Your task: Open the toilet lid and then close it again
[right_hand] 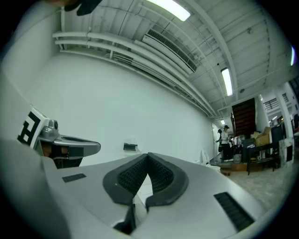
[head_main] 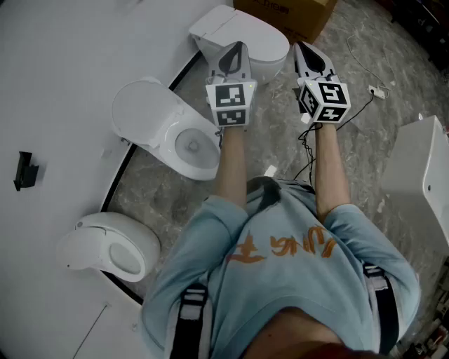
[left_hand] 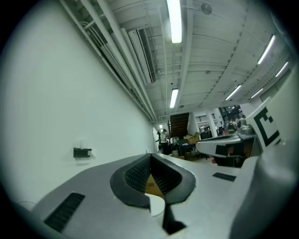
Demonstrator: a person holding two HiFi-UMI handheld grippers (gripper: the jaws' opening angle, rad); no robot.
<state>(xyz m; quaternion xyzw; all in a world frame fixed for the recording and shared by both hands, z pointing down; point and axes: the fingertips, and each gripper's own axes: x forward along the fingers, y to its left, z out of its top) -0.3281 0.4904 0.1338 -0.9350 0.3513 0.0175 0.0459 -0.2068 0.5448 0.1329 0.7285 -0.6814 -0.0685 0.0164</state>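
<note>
I hold my left gripper (head_main: pixel 236 48) and right gripper (head_main: pixel 302 49) level, both pinched closed and empty, tips over the toilet (head_main: pixel 270 43) rim; bare floor (head_main: pixel 368 144) rightward.

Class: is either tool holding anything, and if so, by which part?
Nothing is held: the left tool and the right tool are both shut and empty.

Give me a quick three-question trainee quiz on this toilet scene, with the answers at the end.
1. True or false: the left gripper and the right gripper are both shut and empty.
2. The toilet just ahead of the grippers has its lid: A closed, B raised, C missing.
3. What brown thing stands beyond that toilet?
Key: 1 true; 2 A; 3 cardboard box.
</note>
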